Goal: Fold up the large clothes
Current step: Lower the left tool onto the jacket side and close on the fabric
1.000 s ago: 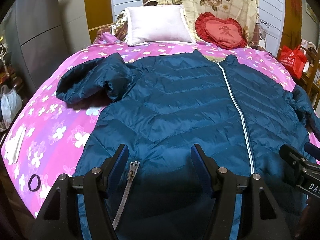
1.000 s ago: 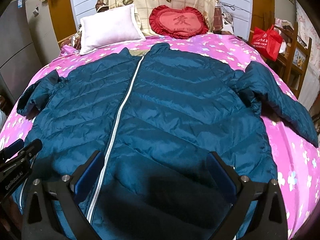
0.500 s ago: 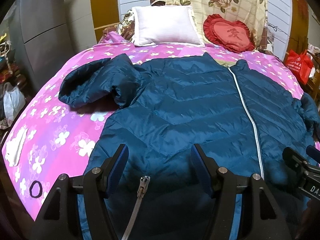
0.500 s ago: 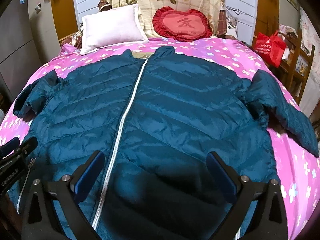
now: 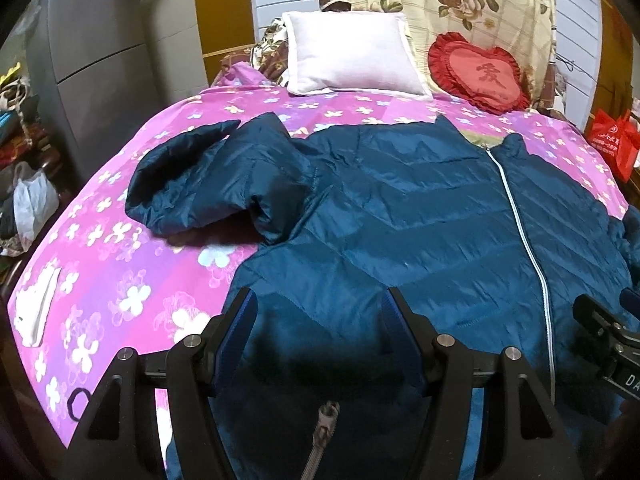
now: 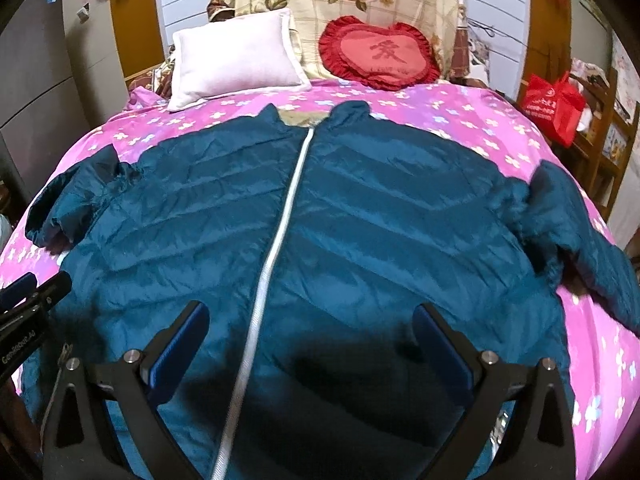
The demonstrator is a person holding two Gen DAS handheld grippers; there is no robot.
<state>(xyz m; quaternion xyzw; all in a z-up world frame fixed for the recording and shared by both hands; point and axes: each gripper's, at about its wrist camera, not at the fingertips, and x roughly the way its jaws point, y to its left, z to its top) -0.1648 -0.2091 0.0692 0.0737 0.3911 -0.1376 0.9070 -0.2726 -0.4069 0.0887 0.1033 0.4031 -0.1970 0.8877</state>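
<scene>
A dark teal quilted jacket (image 5: 420,208) (image 6: 360,216) lies face up on a pink flowered bedspread (image 5: 120,272) (image 6: 460,116), zipped with a white zipper (image 6: 280,248) up its middle. Its left sleeve (image 5: 200,184) is bunched and folded near the shoulder; the other sleeve (image 6: 580,240) trails toward the bed's right edge. My left gripper (image 5: 318,316) hovers open over the jacket's lower left hem, nothing between its blue pads. My right gripper (image 6: 310,328) hovers open, wider, over the lower middle of the jacket by the zipper. Each gripper shows at the edge of the other's view.
A white pillow (image 5: 352,56) and a red heart cushion (image 5: 476,76) lean at the headboard under a floral cloth. A grey cabinet (image 5: 96,64) stands left of the bed, a red bag (image 6: 554,104) and wooden shelf to the right. A black hair tie (image 5: 78,402) lies near the bed's edge.
Both grippers have slid leftward across the jacket's hem, staying open. The left one now sits nearer the jacket's left edge; the zipper has shifted right in both views.
</scene>
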